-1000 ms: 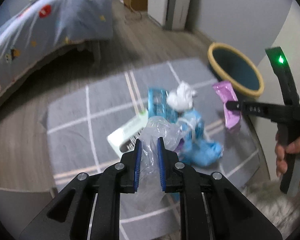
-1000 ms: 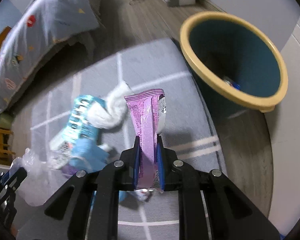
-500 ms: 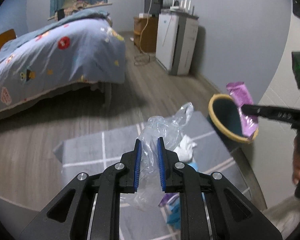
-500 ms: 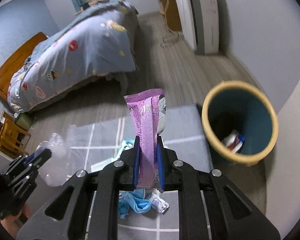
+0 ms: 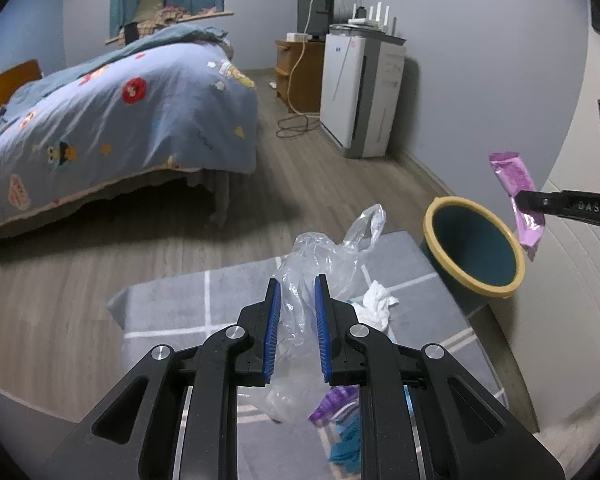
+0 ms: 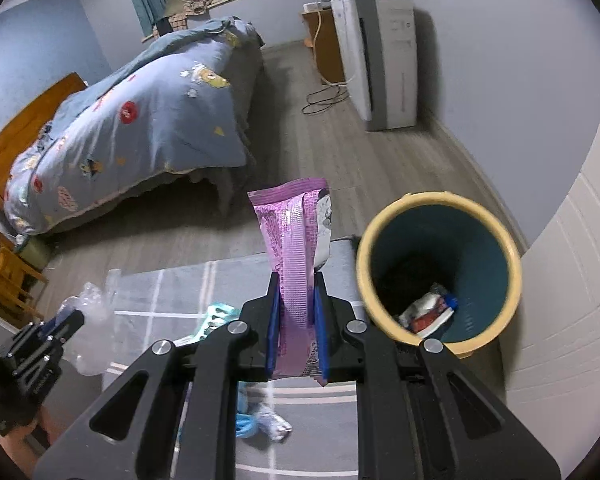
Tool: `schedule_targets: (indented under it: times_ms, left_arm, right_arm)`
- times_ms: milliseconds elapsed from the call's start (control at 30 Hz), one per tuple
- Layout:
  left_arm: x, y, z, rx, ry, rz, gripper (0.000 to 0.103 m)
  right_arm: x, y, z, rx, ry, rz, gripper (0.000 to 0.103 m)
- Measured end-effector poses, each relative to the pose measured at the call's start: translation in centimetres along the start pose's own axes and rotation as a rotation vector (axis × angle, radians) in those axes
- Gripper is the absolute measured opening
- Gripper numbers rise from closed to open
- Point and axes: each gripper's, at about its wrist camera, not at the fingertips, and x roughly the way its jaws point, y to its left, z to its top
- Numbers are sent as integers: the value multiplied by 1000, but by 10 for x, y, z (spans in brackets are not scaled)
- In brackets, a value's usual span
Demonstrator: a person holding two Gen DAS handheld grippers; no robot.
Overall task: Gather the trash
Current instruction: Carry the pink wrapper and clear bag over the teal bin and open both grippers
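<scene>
1. Trash is held in both hand-held grippers, and more of it lies on the gray rug (image 5: 220, 304) below them.
2. The left hand-held gripper (image 5: 296, 292) is clenched on a clear plastic bag (image 5: 320, 256); the crumpled bag stands up between the blue pads and also hangs down under them.
3. The right hand-held gripper (image 6: 296, 284) is clenched on a purple wrapper (image 6: 296, 232), which stands upright between its pads, well above the floor.
4. In the left wrist view the right hand-held gripper (image 5: 520, 200) comes in from the right edge and holds the purple wrapper (image 5: 516, 176) just beside the rim of the bin.
5. The bin (image 6: 496, 248) is dark teal with a yellow rim; it stands on the floor at the corner of the rug, near the wall. Some packaging (image 6: 428, 312) lies at its bottom.
6. On the rug, a white tissue (image 5: 378, 304) lies near the bin, and blue and purple pieces (image 5: 340, 436) lie closer to the camera, partly hidden by the gripper.
7. A bed (image 5: 112, 116) with a blue patterned cover stands behind the rug, and a white appliance (image 5: 360, 92) stands at the far wall.
</scene>
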Motion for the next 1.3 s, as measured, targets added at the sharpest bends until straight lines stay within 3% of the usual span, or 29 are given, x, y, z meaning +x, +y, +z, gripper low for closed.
schedule_targets:
  times_ms: [400, 633, 933, 1133, 1300]
  left_arm:
    - [26, -71, 35, 80, 11, -81, 17]
    - [55, -111, 58, 93, 32, -145, 17]
    - [93, -140, 61, 136, 99, -169, 17]
    - [112, -161, 62, 167, 115, -191, 17]
    - [126, -182, 63, 181, 120, -235, 17]
  right_arm:
    - [-2, -48, 11, 46, -17, -4, 15]
    - [13, -101, 17, 190, -4, 6, 15]
    - [45, -141, 10, 241, 66, -70, 15]
    - [59, -158, 9, 152, 65, -153, 15]
    - [85, -175, -6, 172, 146, -198, 15]
